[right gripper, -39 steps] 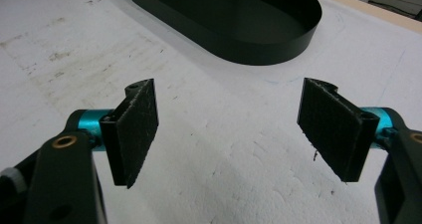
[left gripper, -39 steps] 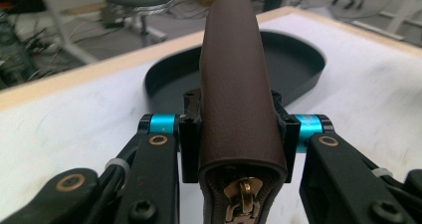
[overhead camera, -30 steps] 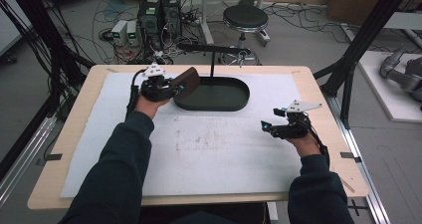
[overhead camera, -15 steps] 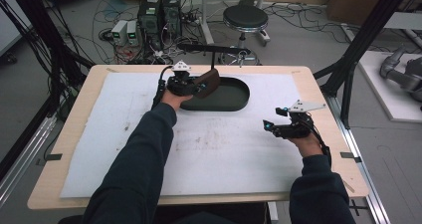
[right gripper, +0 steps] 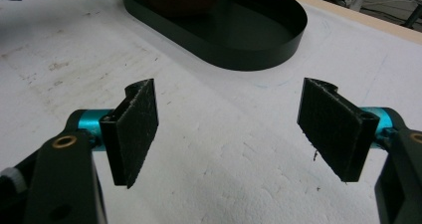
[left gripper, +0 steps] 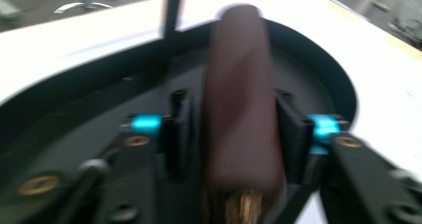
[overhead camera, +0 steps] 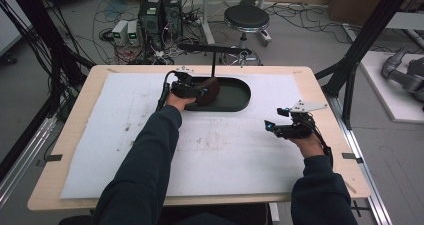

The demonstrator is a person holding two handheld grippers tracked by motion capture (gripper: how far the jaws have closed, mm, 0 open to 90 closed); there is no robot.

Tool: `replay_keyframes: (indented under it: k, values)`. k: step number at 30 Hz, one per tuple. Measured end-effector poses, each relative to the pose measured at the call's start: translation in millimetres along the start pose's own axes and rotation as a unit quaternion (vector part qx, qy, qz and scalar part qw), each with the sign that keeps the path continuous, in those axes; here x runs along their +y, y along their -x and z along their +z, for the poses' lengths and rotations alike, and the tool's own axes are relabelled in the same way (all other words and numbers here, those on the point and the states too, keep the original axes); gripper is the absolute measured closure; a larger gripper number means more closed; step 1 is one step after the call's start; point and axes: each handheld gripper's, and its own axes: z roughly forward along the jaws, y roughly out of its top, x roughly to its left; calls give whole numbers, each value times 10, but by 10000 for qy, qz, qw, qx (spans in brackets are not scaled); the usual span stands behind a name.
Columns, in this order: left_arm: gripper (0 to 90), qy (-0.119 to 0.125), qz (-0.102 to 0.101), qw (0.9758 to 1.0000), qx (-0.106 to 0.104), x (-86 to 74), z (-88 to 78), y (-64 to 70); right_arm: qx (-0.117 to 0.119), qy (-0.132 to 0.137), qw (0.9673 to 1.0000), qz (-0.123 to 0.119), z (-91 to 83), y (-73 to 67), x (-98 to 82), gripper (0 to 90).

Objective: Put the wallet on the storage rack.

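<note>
Two grippers are in your hands, and the one on the left does the holding: your left gripper (overhead camera: 200,90) sits at the near-left end of the black oval tray (overhead camera: 240,102), its jaws closed on a dark brown rounded object (overhead camera: 209,91) that hangs over the tray's floor. From above that object reads as a brown lump; your left gripper view shows it edge-on as a tall, narrow brown slab (left gripper: 241,109) pinched between both pads, with a pale frayed spot at its lower end, though the blur hides finer detail and whether it touches the tray. A thin black post (overhead camera: 213,65) rises just behind the tray, carrying a horizontal bar. Further right, your right gripper (overhead camera: 272,127) rests on the white foam mat (overhead camera: 100,135), well apart from the tray, jaws spread wide with nothing between them. Its own view shows both rough black pads (right gripper: 137,127) and, beyond them, the tray's right end (right gripper: 278,40) bare inside.
</note>
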Motion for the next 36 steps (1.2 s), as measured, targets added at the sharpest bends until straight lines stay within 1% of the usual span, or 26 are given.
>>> replay_keyframes:
  k: [1, 2, 3, 4, 6, 7, 9, 12, 13, 14, 15, 17, 19, 20, 21, 24, 25, 26, 28, 32, 33, 35, 36]
  values:
    - [489, 10, 48, 9999, 131, 16, -30, -2, -11, -6, 10000, -7, -2, -4, 1, 244]
    - [485, 19, 111, 9997, 219, 31, -65, -12, -17, -7, 10000, -7, -5, -8, 2, 244]
    - [480, 40, 127, 9995, 298, 41, -93, -17, -26, -3, 10000, -23, -6, -12, 2, 244]
    - [475, 76, 186, 9989, 421, 55, -147, -34, -19, 6, 10000, -27, -6, -15, 4, 244]
    - [451, 128, 213, 9979, 605, 65, -221, -62, -34, 0, 10000, -38, -7, -20, 4, 244]
    - [451, 149, 208, 9976, 643, 65, -266, -82, -37, -8, 10000, -41, -7, -22, 4, 244]
    - [451, 219, 168, 9973, 685, 56, -351, -104, -33, -3, 10000, -56, -3, -29, 6, 244]
    - [444, 308, 170, 9975, 607, 26, -465, -91, -29, -25, 10000, -59, 3, -35, 6, 244]
    - [436, 381, 172, 9976, 557, 5, -516, -63, -32, -26, 10000, -62, 5, -34, 6, 244]
    - [423, 387, 212, 9975, 546, -4, -552, -45, -33, -27, 10000, -64, 3, -35, 6, 244]
    - [399, 458, 254, 9973, 524, -24, -610, -7, -33, -25, 10000, -65, 3, -35, 6, 244]
    - [342, 616, 143, 9966, 528, -67, -717, 52, -36, -17, 10000, -78, 10, -36, 7, 244]
    - [236, 685, 133, 9960, 557, -127, -826, 100, -146, -34, 9998, -153, 20, -48, 12, 242]
    - [215, 748, 157, 9956, 551, -161, -885, 122, -215, -28, 9996, -188, 26, -57, 15, 231]
    - [213, 825, 201, 9949, 543, -197, -945, 139, -267, -17, 9994, -205, 29, -64, 17, 213]
    - [200, 1015, 217, 9932, 535, -292, -1123, 158, -357, 18, 9991, -222, 27, -77, 26, 213]
    - [200, 1087, 235, 9922, 561, -343, -1206, 170, -370, 25, 9991, -212, 22, -81, 27, 211]
    - [200, 1142, 260, 9914, 592, -375, -1255, 180, -392, 35, 9989, -239, 18, -84, 28, 209]
    - [200, 1254, 358, 9890, 691, -466, -1393, 190, -422, 21, 9988, -259, 10, -98, 30, 209]
    - [200, 1452, 356, 9855, 805, -597, -1614, 164, -435, 12, 9986, -316, -4, -109, 26, 209]
    - [200, 1478, 373, 9848, 833, -621, -1659, 162, -439, 23, 9985, -317, -3, -104, 24, 209]
    - [200, 1471, 433, 9842, 881, -661, -1740, 162, -453, 29, 9985, -294, 9, -97, 25, 209]
    - [200, 1498, 464, 9835, 903, -681, -1778, 165, -447, 28, 9986, -291, 14, -98, 25, 209]
